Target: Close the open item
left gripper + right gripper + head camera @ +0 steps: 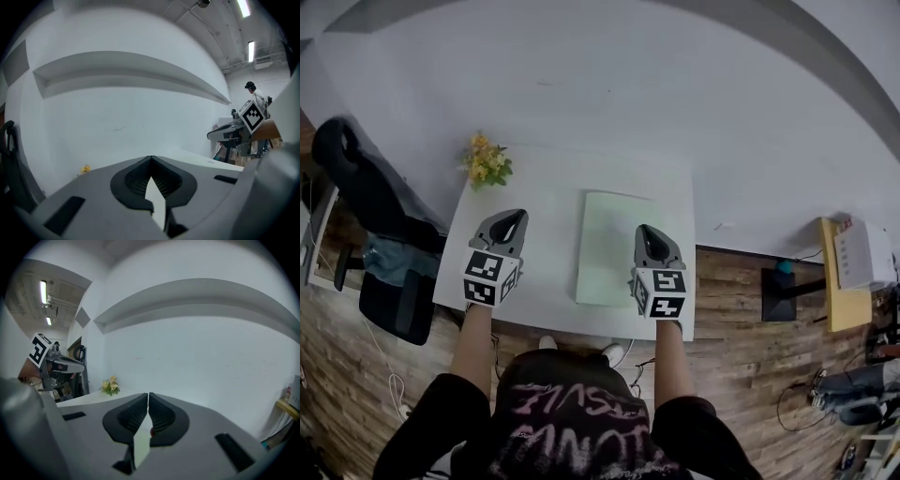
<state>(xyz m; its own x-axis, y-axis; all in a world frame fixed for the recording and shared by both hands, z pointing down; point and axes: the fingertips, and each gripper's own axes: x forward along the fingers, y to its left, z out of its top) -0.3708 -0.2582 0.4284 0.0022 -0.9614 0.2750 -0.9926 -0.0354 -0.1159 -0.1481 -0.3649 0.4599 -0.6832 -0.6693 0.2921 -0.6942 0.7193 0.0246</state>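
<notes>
Both grippers are held above the near half of the white table (546, 192). Left gripper (517, 217): jaws together, nothing between them. Right gripper (644, 229): jaws together but for a hairline slit, nothing in them either. The pale green flat item (609, 246) lies on the table between my two grippers. In the head view the right gripper's tip overlaps its right edge. I cannot tell whether the item lies open. Yellow flowers (487, 161) sit at the table's far left corner. A black chair (366, 206) stands left of the table.
</notes>
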